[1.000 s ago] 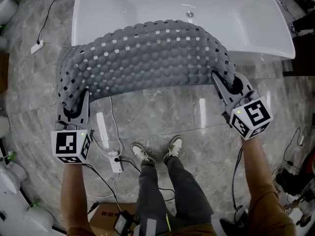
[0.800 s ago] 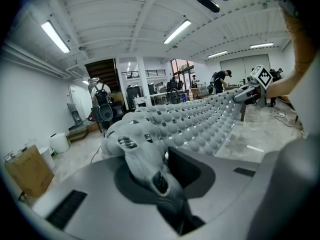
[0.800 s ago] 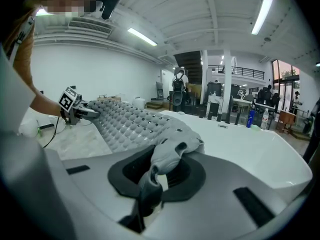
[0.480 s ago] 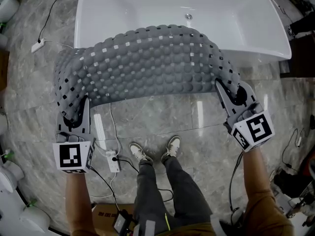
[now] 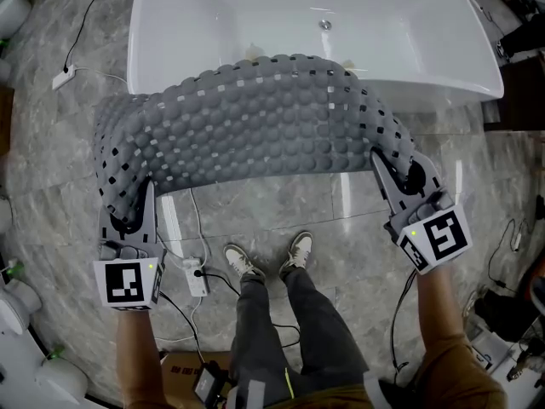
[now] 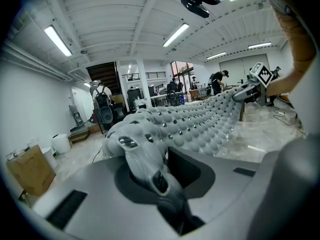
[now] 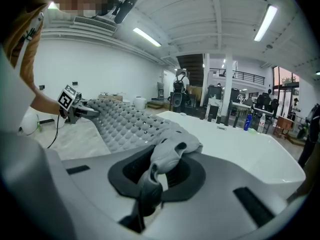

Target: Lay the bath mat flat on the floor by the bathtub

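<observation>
Holds the grey, knobbed bath mat [image 5: 255,118] up in the air, stretched from one gripper to the other and arching upward between them. Grips one end in the left gripper [image 5: 134,201], jaws clamped hard on a bunched fold of mat that fills the gap between them. Grips the opposite end in the right gripper [image 5: 393,162] the same way, jaws pinched on a crumpled corner. Lets a loose flap of mat droop over and outward of the left gripper's tips. Faces the white bathtub [image 5: 409,24] just ahead of both grippers, with the mat's far edge overlapping the near rim as seen from the head view. Shows grey marble floor [image 5: 298,198] below the span between the grippers, the mat raised above it. Shows a white power strip [image 5: 200,281] with its cable on that floor, behind and inward of the left gripper, close to the person's shoes [image 5: 245,267]. Carries a marker cube at the rear of each gripper, nearest the hands.
</observation>
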